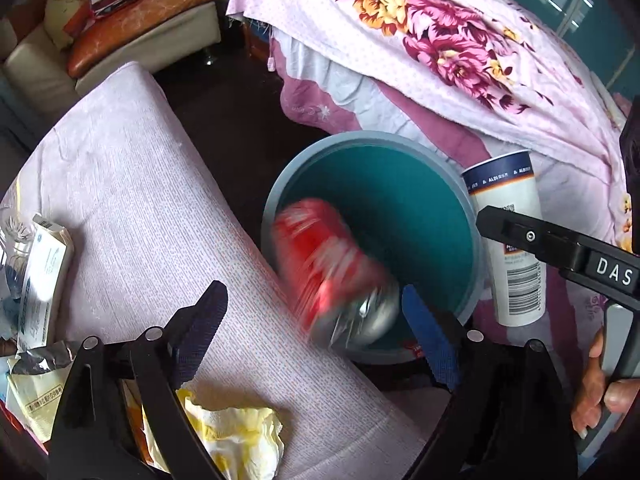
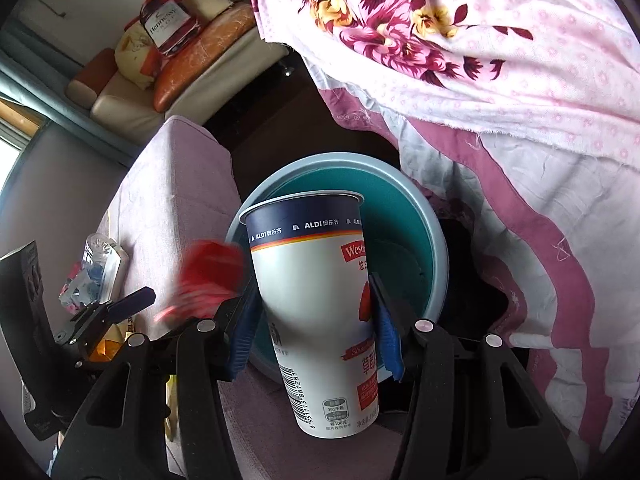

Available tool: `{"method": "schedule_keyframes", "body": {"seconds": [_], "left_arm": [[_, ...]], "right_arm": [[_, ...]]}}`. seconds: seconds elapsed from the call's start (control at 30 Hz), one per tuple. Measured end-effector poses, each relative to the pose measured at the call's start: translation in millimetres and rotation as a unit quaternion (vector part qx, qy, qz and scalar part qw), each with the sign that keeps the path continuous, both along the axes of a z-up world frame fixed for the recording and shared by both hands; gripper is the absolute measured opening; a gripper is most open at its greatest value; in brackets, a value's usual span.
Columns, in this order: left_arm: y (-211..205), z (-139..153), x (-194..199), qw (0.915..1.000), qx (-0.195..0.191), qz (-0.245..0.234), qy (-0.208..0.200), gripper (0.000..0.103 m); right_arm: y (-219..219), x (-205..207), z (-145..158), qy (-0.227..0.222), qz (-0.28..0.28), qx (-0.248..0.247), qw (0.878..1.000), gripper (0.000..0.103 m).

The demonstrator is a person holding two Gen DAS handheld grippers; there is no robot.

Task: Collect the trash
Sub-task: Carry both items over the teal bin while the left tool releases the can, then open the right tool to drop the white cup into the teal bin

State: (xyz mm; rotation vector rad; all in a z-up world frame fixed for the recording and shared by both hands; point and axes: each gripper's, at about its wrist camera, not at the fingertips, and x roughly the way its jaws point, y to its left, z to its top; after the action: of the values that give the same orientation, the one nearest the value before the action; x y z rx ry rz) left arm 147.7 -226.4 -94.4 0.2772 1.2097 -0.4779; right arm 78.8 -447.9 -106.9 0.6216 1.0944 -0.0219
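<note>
Left wrist view looks down past the left gripper (image 1: 316,332), whose blue fingers (image 1: 430,340) stand wide apart with nothing pressed between them; a red drink can (image 1: 332,268), blurred, sits in the gap between them without touching either pad, over the mouth of the teal bin (image 1: 420,208). The bin stands on the dark floor between a pink-clothed surface (image 1: 140,184) and a bed draped in a floral sheet (image 1: 440,40). On the surface lie a crumpled yellow-and-white wrapper (image 1: 236,432) and, at its left edge, a white carton (image 1: 44,276) with other packets.

From the right wrist view, the right gripper (image 2: 314,320) has its fingers (image 2: 386,332) about half open and closed on a tall white paper cup (image 2: 316,300), pads pressing both sides, the cup tilted above the bin's rim. The can shows here as a red blur left of the cup. A person's hand (image 1: 600,392) holds the right gripper's handle
</note>
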Motion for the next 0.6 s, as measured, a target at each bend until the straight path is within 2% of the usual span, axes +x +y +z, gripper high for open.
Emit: {"method": "schedule_keyframes", "body": {"seconds": [0.37, 0.4, 0.47, 0.6], "left_arm": [[25, 15, -19, 0.9997, -0.020, 0.016, 0.001, 0.089], [27, 17, -21, 0.9996, -0.022, 0.016, 0.002, 0.089], [32, 20, -26, 0.9996, -0.026, 0.015, 0.001, 0.089], [41, 26, -34, 0.9994, -0.032, 0.013, -0.001, 0.089]], "right_arm": [[16, -1, 0, 0.013, 0.011, -0.016, 1.000, 0.052], [17, -1, 0, 0.013, 0.011, -0.015, 1.000, 0.054], [21, -2, 2, 0.013, 0.012, -0.019, 1.000, 0.065], [27, -6, 9, 0.011, 0.011, -0.024, 1.000, 0.071]]}}
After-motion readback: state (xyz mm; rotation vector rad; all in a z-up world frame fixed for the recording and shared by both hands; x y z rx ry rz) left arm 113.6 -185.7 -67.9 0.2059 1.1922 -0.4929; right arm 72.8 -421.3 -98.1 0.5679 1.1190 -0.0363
